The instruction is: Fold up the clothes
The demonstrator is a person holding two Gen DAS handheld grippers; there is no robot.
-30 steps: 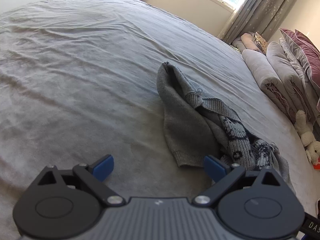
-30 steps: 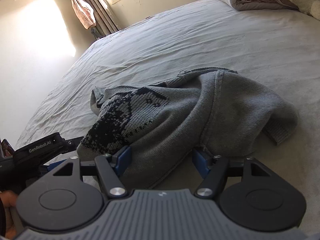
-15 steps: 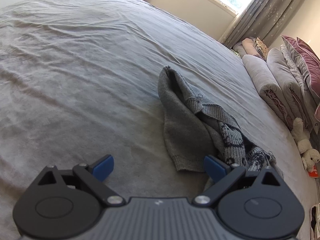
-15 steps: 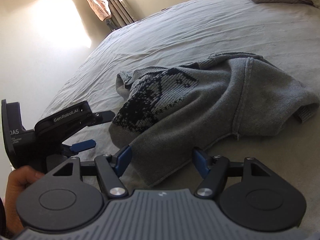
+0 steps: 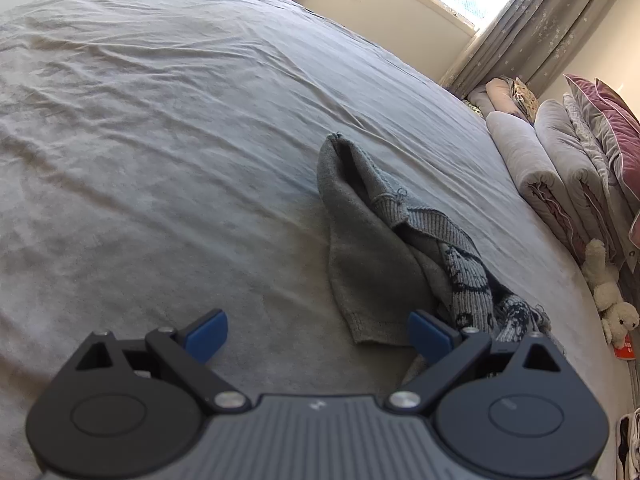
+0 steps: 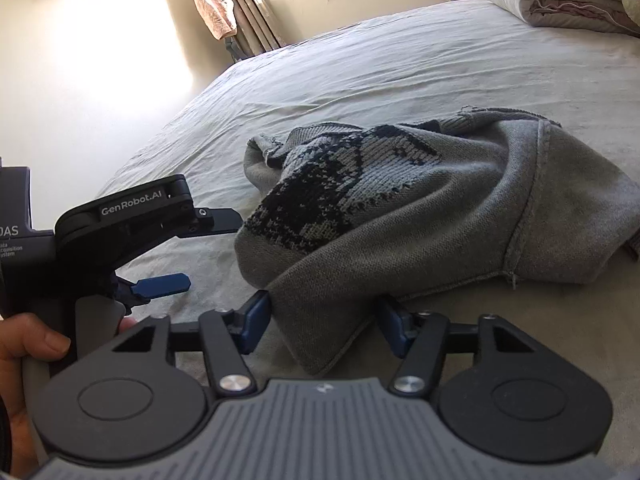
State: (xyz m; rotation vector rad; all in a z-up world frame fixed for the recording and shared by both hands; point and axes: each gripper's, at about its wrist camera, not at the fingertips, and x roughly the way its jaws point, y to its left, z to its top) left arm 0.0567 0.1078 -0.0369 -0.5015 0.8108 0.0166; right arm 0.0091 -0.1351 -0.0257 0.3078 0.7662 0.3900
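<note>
Closing on a fold of the grey sweater (image 6: 420, 216), your right claw (image 6: 320, 320) has the hem between its pads, not yet pinched. The sweater lies crumpled on the bed (image 5: 160, 140). Your left claw (image 5: 320, 336) hangs released, empty.
</note>
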